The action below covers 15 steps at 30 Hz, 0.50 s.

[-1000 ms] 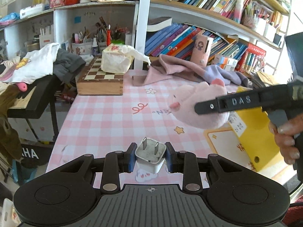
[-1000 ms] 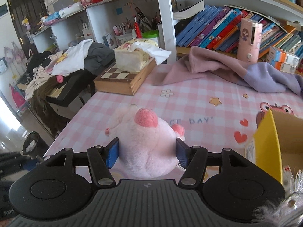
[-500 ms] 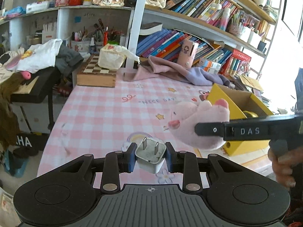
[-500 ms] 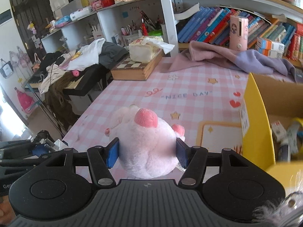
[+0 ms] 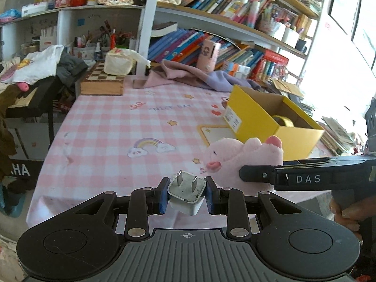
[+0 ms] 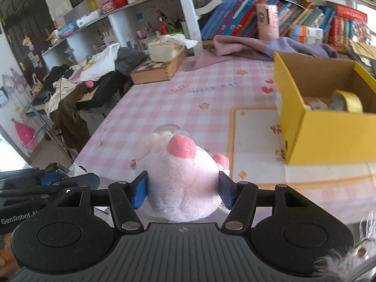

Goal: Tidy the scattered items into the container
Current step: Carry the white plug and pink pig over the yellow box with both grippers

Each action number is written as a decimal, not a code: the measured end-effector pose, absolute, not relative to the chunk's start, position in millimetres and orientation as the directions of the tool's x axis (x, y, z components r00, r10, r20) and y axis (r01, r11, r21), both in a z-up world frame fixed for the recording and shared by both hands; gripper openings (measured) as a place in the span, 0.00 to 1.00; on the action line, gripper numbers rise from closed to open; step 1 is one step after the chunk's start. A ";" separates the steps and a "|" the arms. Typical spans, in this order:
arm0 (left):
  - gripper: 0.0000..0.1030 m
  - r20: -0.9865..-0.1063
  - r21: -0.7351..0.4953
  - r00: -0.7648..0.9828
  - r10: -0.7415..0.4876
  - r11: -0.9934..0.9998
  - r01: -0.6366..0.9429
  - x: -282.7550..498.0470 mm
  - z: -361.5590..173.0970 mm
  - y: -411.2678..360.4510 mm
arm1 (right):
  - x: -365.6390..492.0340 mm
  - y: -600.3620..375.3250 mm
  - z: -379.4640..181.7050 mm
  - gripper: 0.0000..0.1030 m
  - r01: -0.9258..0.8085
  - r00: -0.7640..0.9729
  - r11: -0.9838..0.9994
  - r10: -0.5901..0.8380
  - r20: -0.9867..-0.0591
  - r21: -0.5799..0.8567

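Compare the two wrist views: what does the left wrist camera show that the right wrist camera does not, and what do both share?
Only the left wrist view shows the white charger plug clamped in the left gripper, and a hand on the right gripper's handle. Only the right wrist view shows the right gripper from behind, its blue pads pressing the plush's sides. Both show the pink plush pig, the yellow box holding a tape roll, the chess box and the pink checked tablecloth.
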<state>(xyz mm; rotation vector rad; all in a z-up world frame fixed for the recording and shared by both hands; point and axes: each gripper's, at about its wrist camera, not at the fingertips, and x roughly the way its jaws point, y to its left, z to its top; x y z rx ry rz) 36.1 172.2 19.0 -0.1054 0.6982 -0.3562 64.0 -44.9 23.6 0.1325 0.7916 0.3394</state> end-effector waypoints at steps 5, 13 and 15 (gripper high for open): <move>0.28 -0.613 -0.203 0.690 -0.384 0.921 0.333 28.2 19.2 160.7 | 43.7 -59.2 25.7 0.56 -0.194 0.673 0.950 0.310 -0.671 0.245; 0.28 -0.615 -0.209 0.654 -0.441 0.891 0.404 20.1 16.2 144.3 | 22.7 -77.2 25.2 0.56 -0.109 0.690 0.966 0.244 -0.682 0.236; 0.28 -0.615 -0.209 0.647 -0.451 0.884 0.418 18.9 15.8 140.3 | 18.4 -81.8 24.5 0.56 -0.088 0.692 0.968 0.229 -0.685 0.235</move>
